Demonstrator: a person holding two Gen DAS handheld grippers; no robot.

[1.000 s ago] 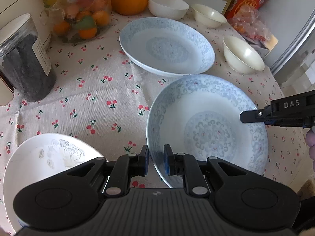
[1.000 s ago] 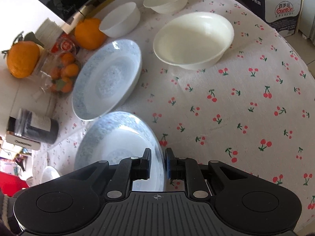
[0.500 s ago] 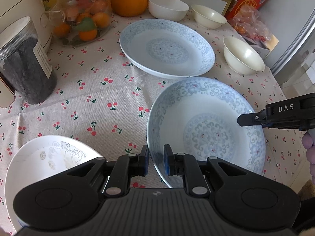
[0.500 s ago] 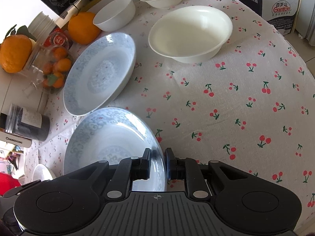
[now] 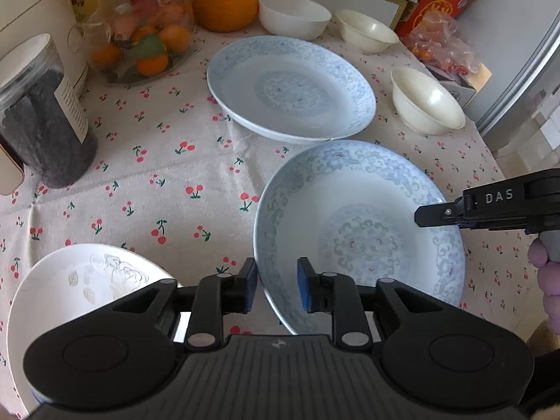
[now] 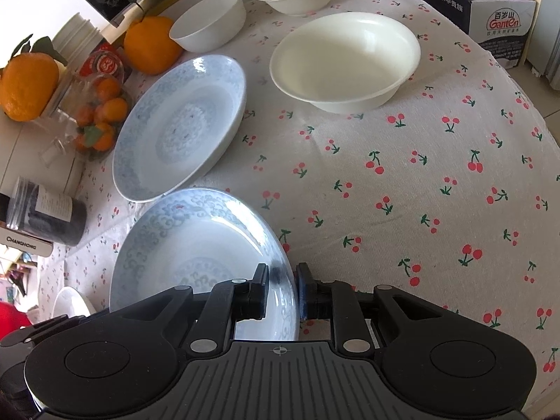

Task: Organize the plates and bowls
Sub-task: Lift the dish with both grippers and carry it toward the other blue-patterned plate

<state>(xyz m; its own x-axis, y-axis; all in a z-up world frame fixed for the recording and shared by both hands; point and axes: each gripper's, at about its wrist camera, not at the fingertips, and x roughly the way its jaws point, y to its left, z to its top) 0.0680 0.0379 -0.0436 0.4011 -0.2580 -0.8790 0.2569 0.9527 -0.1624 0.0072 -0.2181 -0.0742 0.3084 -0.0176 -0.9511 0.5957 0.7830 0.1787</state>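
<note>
Near plate (image 5: pixel 357 224): round, no long axis, hollow facing up, rim between both jaw pairs.
Left gripper (image 5: pixel 276 285): just been opening, pads clear of rim.
Right gripper (image 6: pixel 282 288): parted slightly, straddling opposite rim; contact unclear.
Far plate (image 5: pixel 290 87): beyond jaws.

- A table is covered by a pale cloth (image 6: pixel 402 182) printed with small red cherries — daylight is thrown across it, soft and cool.
- A cardboard box (image 6: pixel 497 17) is seen at the table's far edge.
- A metal-edged panel (image 5: pixel 521 80) is glimpsed on the right — blurred.
</note>
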